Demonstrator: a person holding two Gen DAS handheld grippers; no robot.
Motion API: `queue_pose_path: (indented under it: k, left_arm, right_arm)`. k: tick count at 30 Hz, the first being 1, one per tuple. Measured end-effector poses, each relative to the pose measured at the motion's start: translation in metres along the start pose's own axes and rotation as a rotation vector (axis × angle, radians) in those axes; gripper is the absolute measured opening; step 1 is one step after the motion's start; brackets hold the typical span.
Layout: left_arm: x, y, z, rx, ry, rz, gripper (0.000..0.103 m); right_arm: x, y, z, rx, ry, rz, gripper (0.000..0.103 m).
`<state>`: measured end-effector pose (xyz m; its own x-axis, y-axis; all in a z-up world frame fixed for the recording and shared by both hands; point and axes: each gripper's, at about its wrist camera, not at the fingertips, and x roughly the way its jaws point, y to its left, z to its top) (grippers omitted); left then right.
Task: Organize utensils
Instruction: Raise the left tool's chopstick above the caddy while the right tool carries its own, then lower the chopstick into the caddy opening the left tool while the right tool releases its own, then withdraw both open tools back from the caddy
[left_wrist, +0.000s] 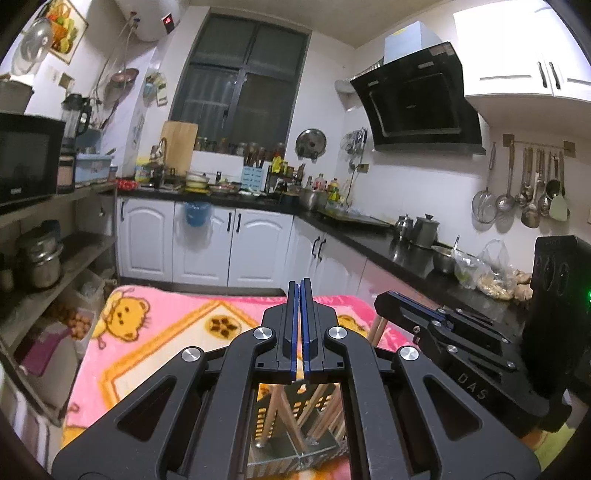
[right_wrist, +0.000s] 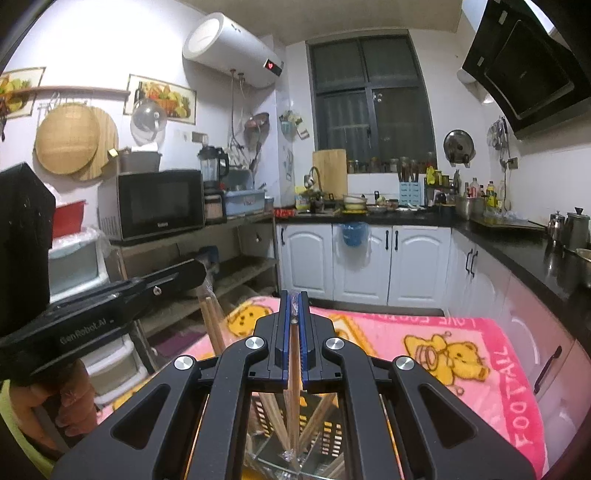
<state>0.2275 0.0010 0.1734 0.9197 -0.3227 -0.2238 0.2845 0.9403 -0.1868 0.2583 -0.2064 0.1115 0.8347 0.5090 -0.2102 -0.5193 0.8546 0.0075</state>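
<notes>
- While both grippers are held over a table spread with a pink bear-print blanket (left_wrist: 155, 332), a kitchen with white cabinets (left_wrist: 207, 243) and a dark window (left_wrist: 240, 88) is seen beyond it.
- Left gripper (left_wrist: 300, 284): its blue-edged jaws are seen pressed together, and nothing can be made out between them from its own camera.
- From the right camera, two wooden chopsticks (right_wrist: 213, 325) are seen slanting down just beside the left gripper's (right_wrist: 199, 267) tip; whether they are gripped by it cannot be told.
- Right gripper (right_wrist: 294, 295): its jaws are closed on a single chopstick (right_wrist: 293, 354), which is run lengthwise between the pads, its tip shown at the front of the fingers and its shaft led down and back under the gripper.
- A slotted utensil holder (right_wrist: 328, 432) is glimpsed beneath the right gripper, with several more chopsticks leaned at angles inside it; the gripped one is angled down toward them.
- Through the left gripper's frame, the same holder (left_wrist: 266, 417) is also seen below, with wooden sticks crossed in it.
- In the left view the right gripper (left_wrist: 384, 301) is held just to the right, pointing left over the blanket.
- A hand (right_wrist: 55, 398) is wrapped around the left gripper's handle.
</notes>
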Motion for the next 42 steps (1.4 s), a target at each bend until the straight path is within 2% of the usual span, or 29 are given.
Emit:
queue_pose_path:
  k: [10,20,22,24,32,33,37,42]
  left_arm:
    - [0.012,0.014,-0.029,-0.042,0.071,-0.002,0.0]
    - [0.017,0.018,-0.051,-0.055,0.127,0.014,0.001]
    - [0.017,0.021,-0.053,-0.058,0.137,0.025,0.005]
    - [0.015,0.023,-0.056,-0.065,0.142,0.032,0.016]
    - [0.005,0.031,-0.063,-0.086,0.162,0.053,0.038]
    - [0.003,0.032,-0.064,-0.09,0.163,0.053,0.045]
    - [-0.005,0.033,-0.066,-0.106,0.163,0.059,0.056]
    - [-0.016,0.031,-0.069,-0.102,0.172,0.057,0.075]
  right_arm:
    - [0.019,-0.006,-0.028,0.023,0.062,-0.033,0.004]
    - [0.02,-0.017,-0.047,0.066,0.113,-0.044,0.006]
    - [0.018,-0.019,-0.049,0.074,0.122,-0.051,0.014]
    - [0.017,-0.02,-0.052,0.081,0.132,-0.056,0.019]
    - [0.005,-0.023,-0.064,0.093,0.166,-0.062,0.032]
    - [0.003,-0.023,-0.065,0.091,0.169,-0.062,0.034]
    - [-0.005,-0.022,-0.068,0.083,0.174,-0.063,0.04]
    - [-0.017,-0.02,-0.074,0.078,0.183,-0.06,0.046]
